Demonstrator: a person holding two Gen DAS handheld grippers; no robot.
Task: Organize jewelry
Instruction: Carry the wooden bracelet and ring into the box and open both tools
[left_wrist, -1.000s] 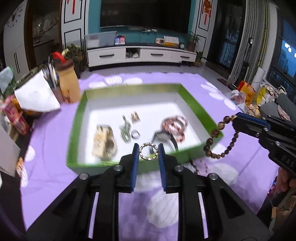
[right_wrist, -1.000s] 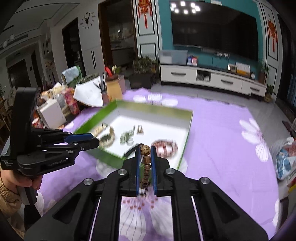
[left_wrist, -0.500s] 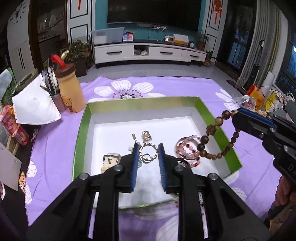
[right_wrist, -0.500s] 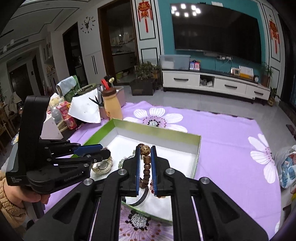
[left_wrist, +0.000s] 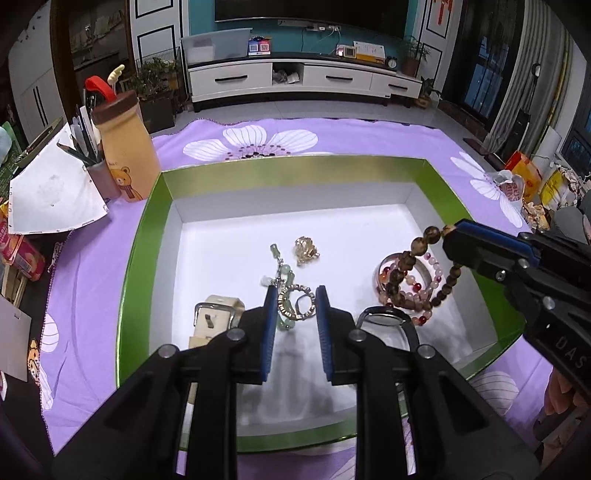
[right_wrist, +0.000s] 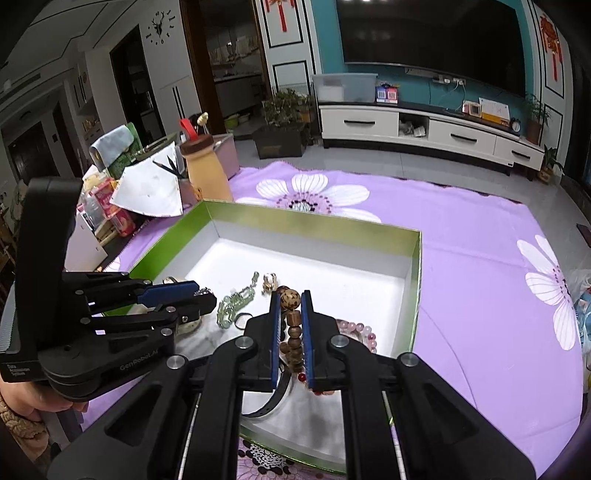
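A green-rimmed box (left_wrist: 295, 164) with a white floor holds jewelry. My left gripper (left_wrist: 296, 306) is shut on a small gold ring bracelet (left_wrist: 295, 301) and holds it over the box's near middle. My right gripper (right_wrist: 290, 301) is shut on a brown wooden bead bracelet (right_wrist: 290, 300), which hangs over the box's right side (left_wrist: 421, 245). Below it lie a pink bead bracelet (left_wrist: 413, 284) and a black watch (left_wrist: 384, 319). A green bead chain (left_wrist: 281, 266), a gold charm (left_wrist: 306, 250) and a cream-strapped watch (left_wrist: 218, 314) lie on the floor.
The box sits on a purple flowered cloth (left_wrist: 332, 136). A tan bear bottle (left_wrist: 123, 147), a pen cup (left_wrist: 99, 177) and a white paper (left_wrist: 51, 195) stand at the left. Snack bags (left_wrist: 524, 181) lie at the right edge.
Both grippers have moved forward from the box's near edge to over its inside, each still holding its bracelet. The wooden beads now hang lower, over the pink bracelet.
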